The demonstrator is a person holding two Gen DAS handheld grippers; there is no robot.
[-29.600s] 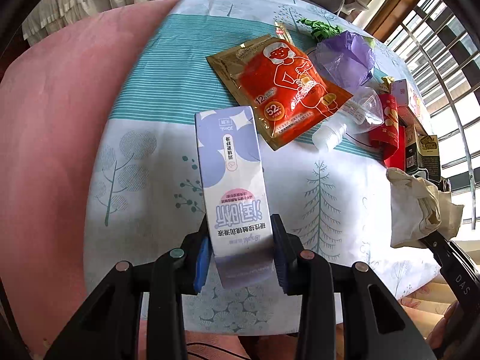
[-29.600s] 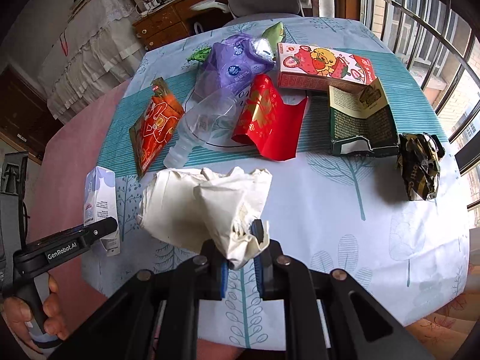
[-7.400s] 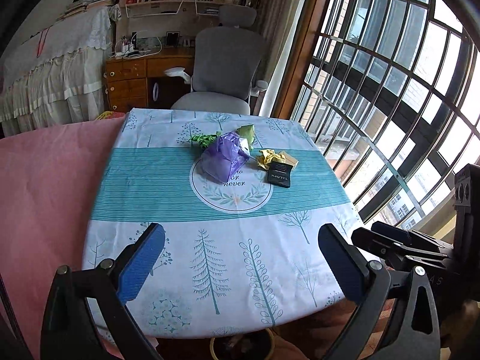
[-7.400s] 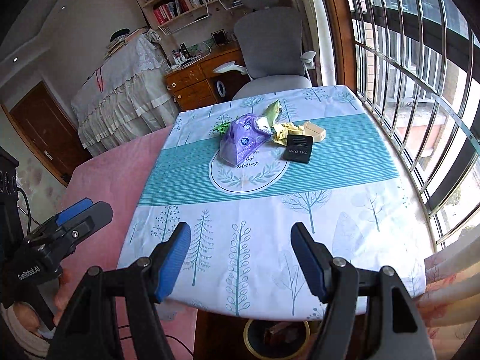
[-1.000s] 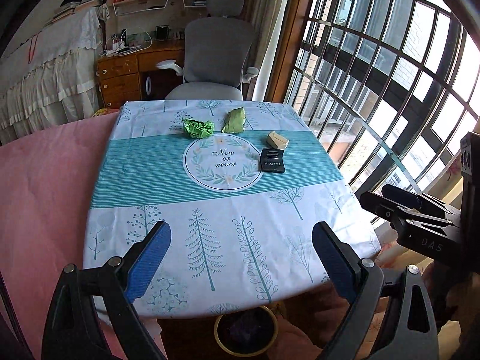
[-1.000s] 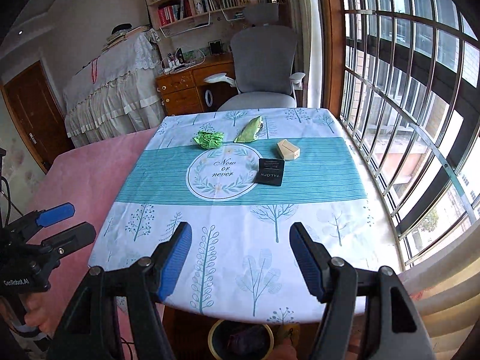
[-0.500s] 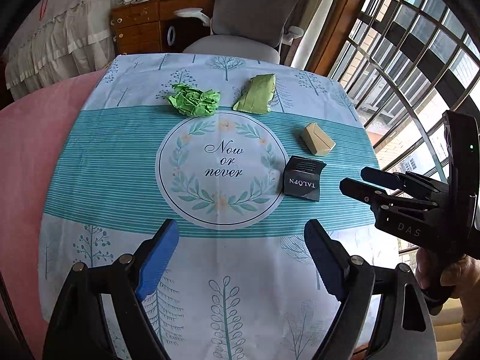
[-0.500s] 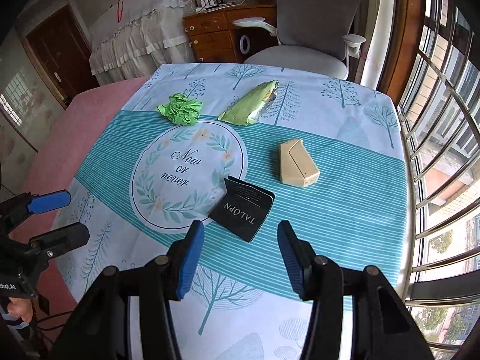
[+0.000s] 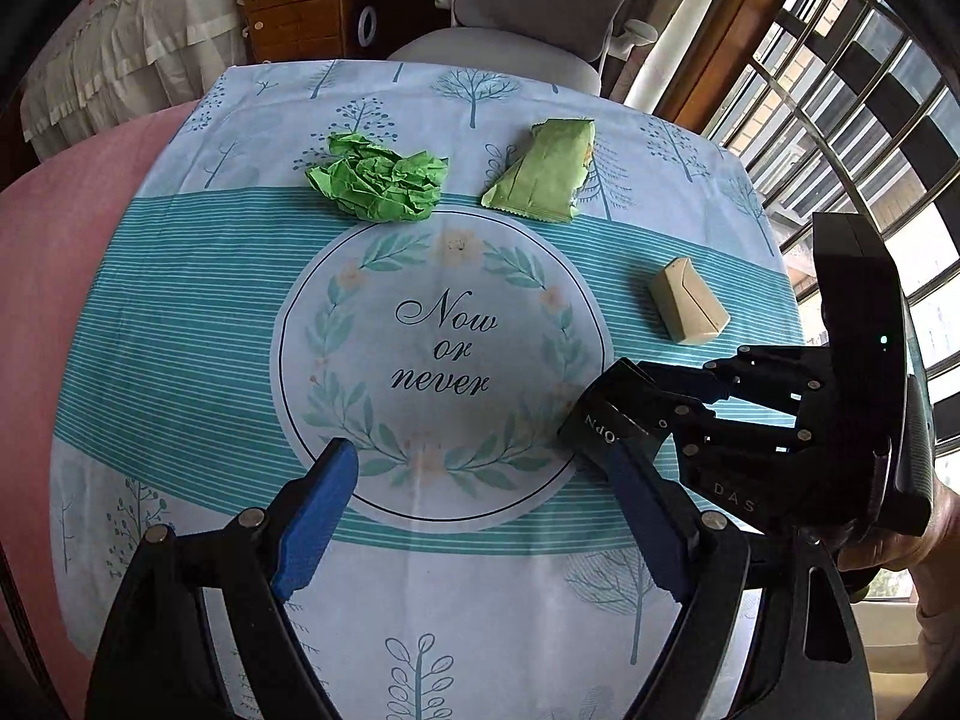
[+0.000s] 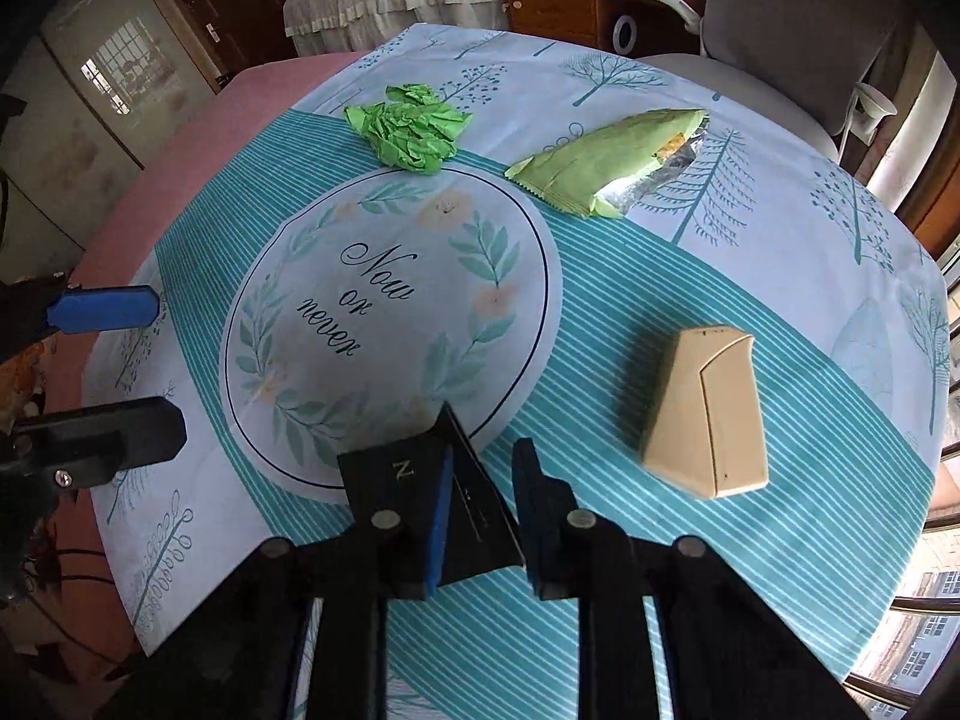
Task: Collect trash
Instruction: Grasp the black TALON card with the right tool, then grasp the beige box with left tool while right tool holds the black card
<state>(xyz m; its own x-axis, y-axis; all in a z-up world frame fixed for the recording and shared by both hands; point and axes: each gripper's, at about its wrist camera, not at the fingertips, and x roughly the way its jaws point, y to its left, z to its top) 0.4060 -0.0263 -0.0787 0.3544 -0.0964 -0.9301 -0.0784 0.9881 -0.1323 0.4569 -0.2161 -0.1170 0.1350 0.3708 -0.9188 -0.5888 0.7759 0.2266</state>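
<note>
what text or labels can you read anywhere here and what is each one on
"Now or never" - printed inside the leaf wreath on the tablecloth.
"N" and part of "OPN" - white letters on the black packet; the rest is hidden by the right tool, whose jaws are closing on it.
"DAS" - on the right tool's black body, in the left wrist view.
Green wrapper and beige box: no readable text.

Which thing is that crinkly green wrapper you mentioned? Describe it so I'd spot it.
Find the round "Now or never" wreath on the tablecloth. Just beyond its far rim, toward the office chair, lies the green wrapper: flat and wedge-shaped with a silver foil opening, unlike the crumpled green paper ball beside it.
</note>
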